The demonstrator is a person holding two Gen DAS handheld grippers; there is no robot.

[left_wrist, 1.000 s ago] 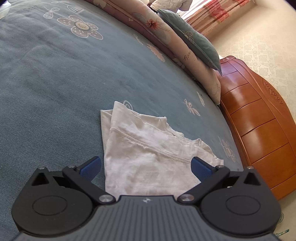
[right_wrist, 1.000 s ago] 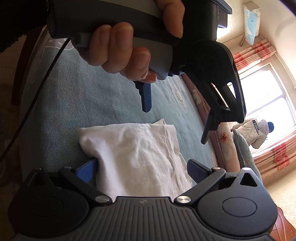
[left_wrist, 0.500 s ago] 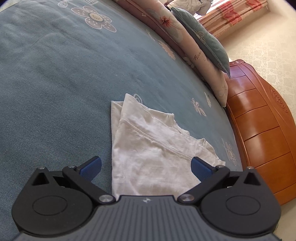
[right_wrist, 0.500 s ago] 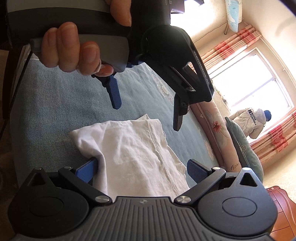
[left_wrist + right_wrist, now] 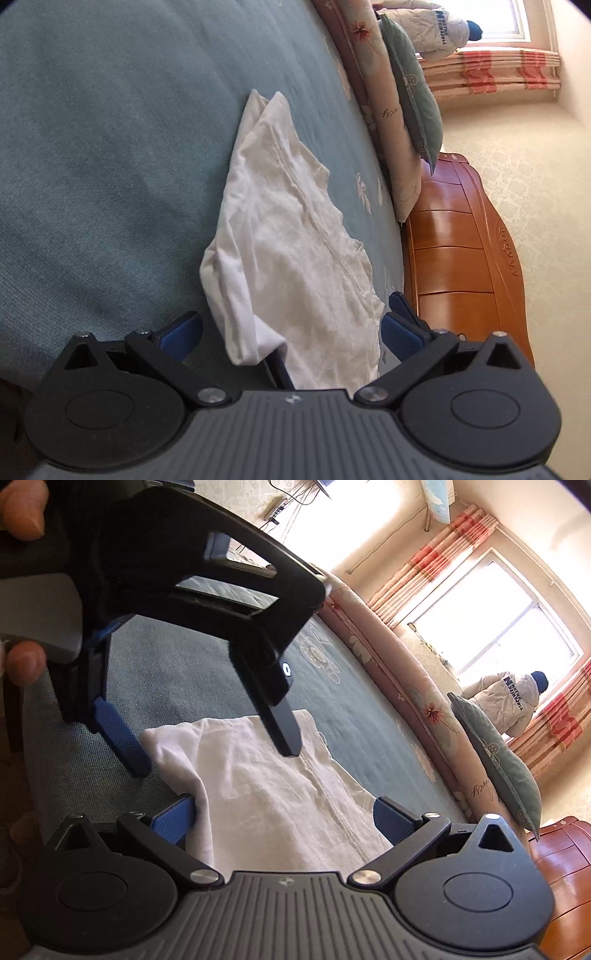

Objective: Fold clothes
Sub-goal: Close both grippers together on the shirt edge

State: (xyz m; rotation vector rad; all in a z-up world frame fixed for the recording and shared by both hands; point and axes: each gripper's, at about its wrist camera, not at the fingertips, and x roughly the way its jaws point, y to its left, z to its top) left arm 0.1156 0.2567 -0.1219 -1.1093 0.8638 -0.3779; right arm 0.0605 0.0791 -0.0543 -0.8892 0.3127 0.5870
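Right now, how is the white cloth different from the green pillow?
The white cloth lies flat and wrinkled on the blue bedspread; the green pillow stands tilted against the floral bolster. The cloth sits between the open grippers' fingers; the pillow is far off. Both are soft fabric.

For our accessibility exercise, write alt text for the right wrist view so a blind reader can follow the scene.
A folded white garment lies on a blue-green bedspread between the open right gripper fingers. Above it, a hand holds the left gripper, also open, over the cloth's far edge. A sunlit window with striped curtains lies beyond.
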